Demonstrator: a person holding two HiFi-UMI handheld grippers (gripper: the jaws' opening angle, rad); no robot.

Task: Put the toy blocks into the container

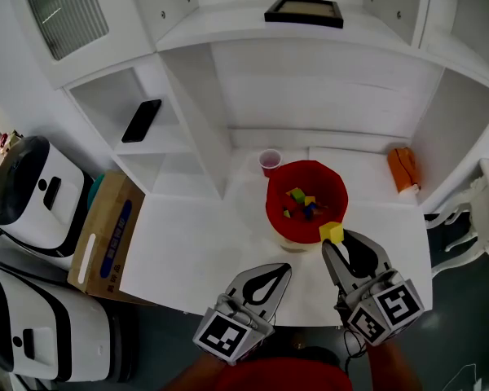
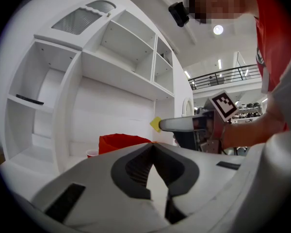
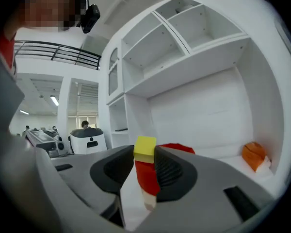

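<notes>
A red container (image 1: 275, 210) stands on the white table (image 1: 187, 251), with several small coloured blocks (image 1: 301, 202) inside it. My right gripper (image 1: 336, 241) hovers at the container's near right rim, shut on a yellow block (image 1: 332, 232). In the right gripper view the yellow block (image 3: 145, 148) is pinched between the fingertips of the right gripper (image 3: 145, 154), and the red container (image 3: 146, 176) shows beyond them. My left gripper (image 1: 279, 269) hangs over the table's near edge, shut and empty. The left gripper view shows the left gripper (image 2: 153, 147) with jaws together, the red container (image 2: 119, 142) ahead and the yellow block (image 2: 155, 124) off to the right.
A small pink cup (image 1: 270, 162) stands behind the container. An orange object (image 1: 404, 168) lies at the back right. A black phone (image 1: 141, 120) rests on a left shelf. A cardboard box (image 1: 106, 235) and white machines (image 1: 33, 194) stand left of the table.
</notes>
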